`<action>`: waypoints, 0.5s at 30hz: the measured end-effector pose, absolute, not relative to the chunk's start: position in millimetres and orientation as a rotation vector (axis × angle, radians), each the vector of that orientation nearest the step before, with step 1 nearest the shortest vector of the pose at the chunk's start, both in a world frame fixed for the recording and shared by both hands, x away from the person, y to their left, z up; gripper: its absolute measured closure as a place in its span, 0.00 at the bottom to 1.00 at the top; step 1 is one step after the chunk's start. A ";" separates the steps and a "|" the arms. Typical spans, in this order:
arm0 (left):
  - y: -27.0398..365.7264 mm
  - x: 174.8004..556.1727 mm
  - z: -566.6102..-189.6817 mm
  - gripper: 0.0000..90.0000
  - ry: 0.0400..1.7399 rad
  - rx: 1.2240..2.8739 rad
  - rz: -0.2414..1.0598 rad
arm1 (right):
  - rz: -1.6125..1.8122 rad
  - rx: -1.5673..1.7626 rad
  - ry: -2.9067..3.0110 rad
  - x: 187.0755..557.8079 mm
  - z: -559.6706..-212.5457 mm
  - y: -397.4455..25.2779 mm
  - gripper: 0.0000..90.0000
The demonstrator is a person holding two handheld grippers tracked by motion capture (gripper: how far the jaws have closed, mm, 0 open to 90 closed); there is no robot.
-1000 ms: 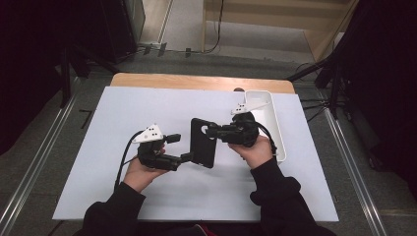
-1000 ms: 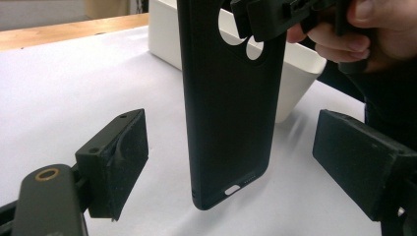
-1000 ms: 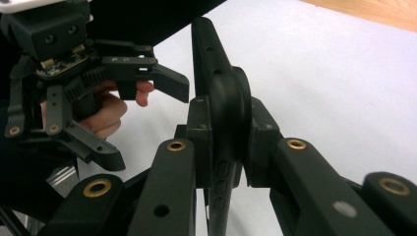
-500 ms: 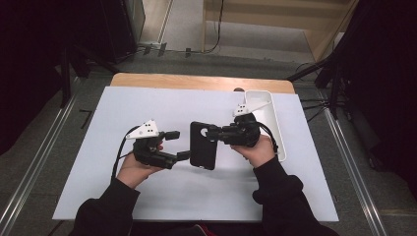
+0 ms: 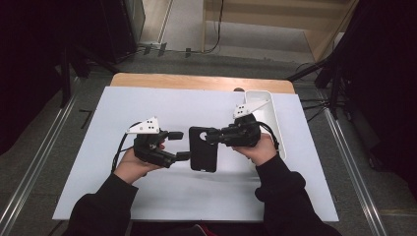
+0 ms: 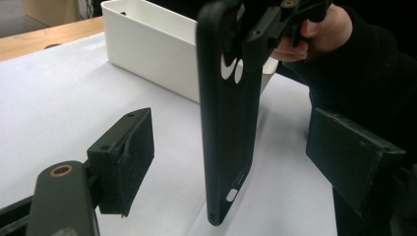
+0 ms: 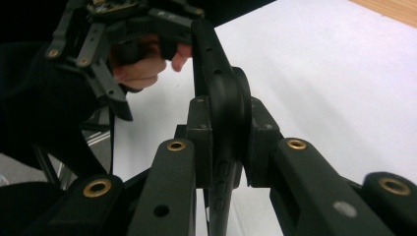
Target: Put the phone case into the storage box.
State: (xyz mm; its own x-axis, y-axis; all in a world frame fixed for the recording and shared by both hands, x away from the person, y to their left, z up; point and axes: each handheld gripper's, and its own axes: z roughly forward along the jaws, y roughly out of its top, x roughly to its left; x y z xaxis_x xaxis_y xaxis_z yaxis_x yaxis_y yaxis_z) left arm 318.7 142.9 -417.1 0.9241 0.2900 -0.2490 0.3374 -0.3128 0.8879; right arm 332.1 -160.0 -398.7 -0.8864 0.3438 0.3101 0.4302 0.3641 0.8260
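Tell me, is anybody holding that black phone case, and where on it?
Yes. The right gripper has its jaws shut on the black phone case at its upper end, near the camera cutout. The left gripper is open, jaws either side of the case's lower end, not gripping.

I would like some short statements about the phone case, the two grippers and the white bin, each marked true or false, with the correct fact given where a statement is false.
1. The right gripper is shut on the black phone case. True.
2. The left gripper is also clamped on the case. False: its jaws stand open, one on each side of the case, apart from it in the left gripper view.
3. The phone case lies inside the white bin. False: it is held beside the bin, over the white table cover.
4. In the left gripper view the case hangs on edge, with its camera opening near the top. True.
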 end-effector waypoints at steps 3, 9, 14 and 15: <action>144.8 320.1 -415.6 0.20 0.448 1.905 -0.054 | -1.559 -0.680 -2.535 331.4 -399.2 -158.5 0.83; 147.1 321.2 -413.1 0.21 0.440 1.889 -0.052 | -1.551 -0.617 -2.529 331.1 -399.6 -156.3 0.83; 145.1 321.2 -409.8 0.30 0.420 1.886 -0.066 | -1.549 -0.595 -2.523 330.3 -399.8 -154.4 0.83; 144.5 321.1 -409.2 0.30 0.416 1.887 -0.071 | -1.547 -0.586 -2.521 330.1 -400.0 -153.9 0.83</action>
State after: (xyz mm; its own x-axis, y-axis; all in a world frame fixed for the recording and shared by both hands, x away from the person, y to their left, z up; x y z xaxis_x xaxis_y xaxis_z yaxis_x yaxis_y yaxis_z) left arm 321.1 144.5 -409.2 0.9353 0.2502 -0.2502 0.3193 -0.2919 0.9016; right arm 330.1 -153.9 -400.0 -0.9167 0.2591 0.3042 0.3885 0.4006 0.8298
